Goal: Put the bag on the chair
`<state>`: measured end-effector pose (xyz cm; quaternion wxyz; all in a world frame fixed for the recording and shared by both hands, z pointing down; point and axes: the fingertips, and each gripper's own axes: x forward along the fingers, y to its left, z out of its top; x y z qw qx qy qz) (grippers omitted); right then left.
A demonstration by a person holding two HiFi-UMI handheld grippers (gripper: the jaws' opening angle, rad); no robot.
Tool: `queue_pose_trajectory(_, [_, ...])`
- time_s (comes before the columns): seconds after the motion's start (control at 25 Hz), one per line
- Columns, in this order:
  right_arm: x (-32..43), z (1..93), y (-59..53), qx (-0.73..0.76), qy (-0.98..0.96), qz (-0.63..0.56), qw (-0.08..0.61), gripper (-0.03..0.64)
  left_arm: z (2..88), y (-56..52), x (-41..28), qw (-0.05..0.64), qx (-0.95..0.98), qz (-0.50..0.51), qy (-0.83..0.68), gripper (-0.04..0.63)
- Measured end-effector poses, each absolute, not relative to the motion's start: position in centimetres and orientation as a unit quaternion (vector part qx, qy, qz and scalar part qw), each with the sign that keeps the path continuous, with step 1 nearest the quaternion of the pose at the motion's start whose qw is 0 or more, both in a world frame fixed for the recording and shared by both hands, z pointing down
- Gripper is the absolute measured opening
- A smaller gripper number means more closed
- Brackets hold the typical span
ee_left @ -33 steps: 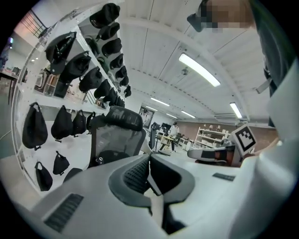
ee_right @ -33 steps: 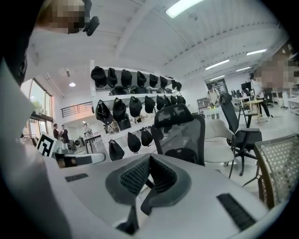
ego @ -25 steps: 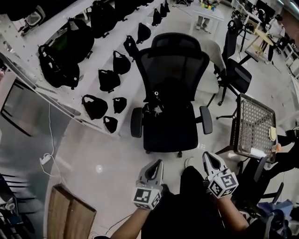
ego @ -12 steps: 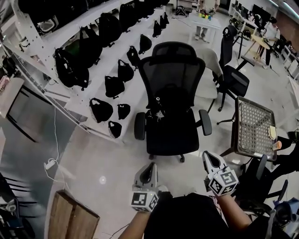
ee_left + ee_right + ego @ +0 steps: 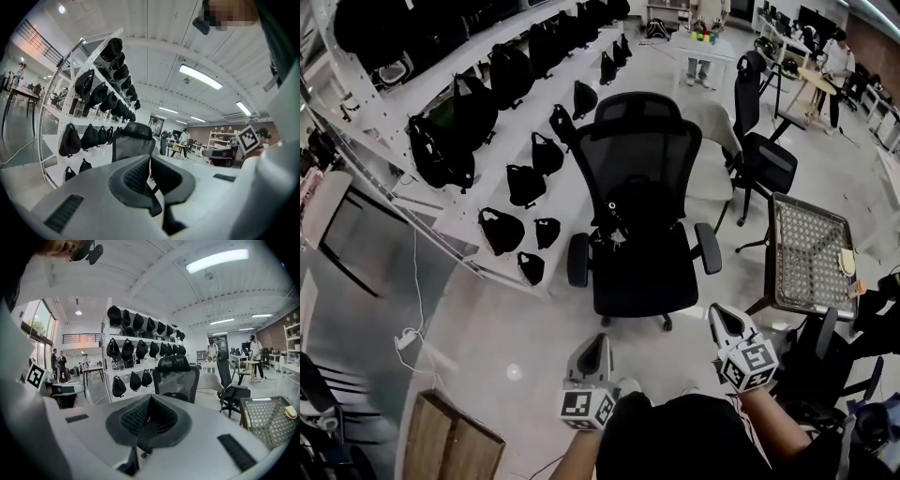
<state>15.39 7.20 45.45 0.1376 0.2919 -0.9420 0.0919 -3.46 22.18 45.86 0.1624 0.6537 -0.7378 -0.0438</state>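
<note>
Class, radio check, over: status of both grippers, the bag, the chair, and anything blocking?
Both shut, empty: left gripper, right gripper. No bag picked; bags sit on shelves left of the office chair. Nothing between grippers and chair.

Black office chair (image 5: 642,272): mesh back, headrest, two armrests, wheeled base. Upright on pale floor (image 5: 487,309), seat turned toward the camera. A small light-and-dark thing sits at the back of the seat; can't tell what it is. Black bags (image 5: 501,230) sit in rows on white shelf rack (image 5: 455,220) just left of the chair: small rounded ones low, bigger backpacks higher.
</note>
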Motion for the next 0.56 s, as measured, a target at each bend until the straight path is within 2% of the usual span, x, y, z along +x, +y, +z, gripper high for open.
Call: queue_pose_trajectory(0.56, [16.2,45.3,6.3,0.273,-0.948,0.086,0.14,-0.002,46.6,22.3,-2.0,0.179,0.64,-0.034,-0.747,0.014])
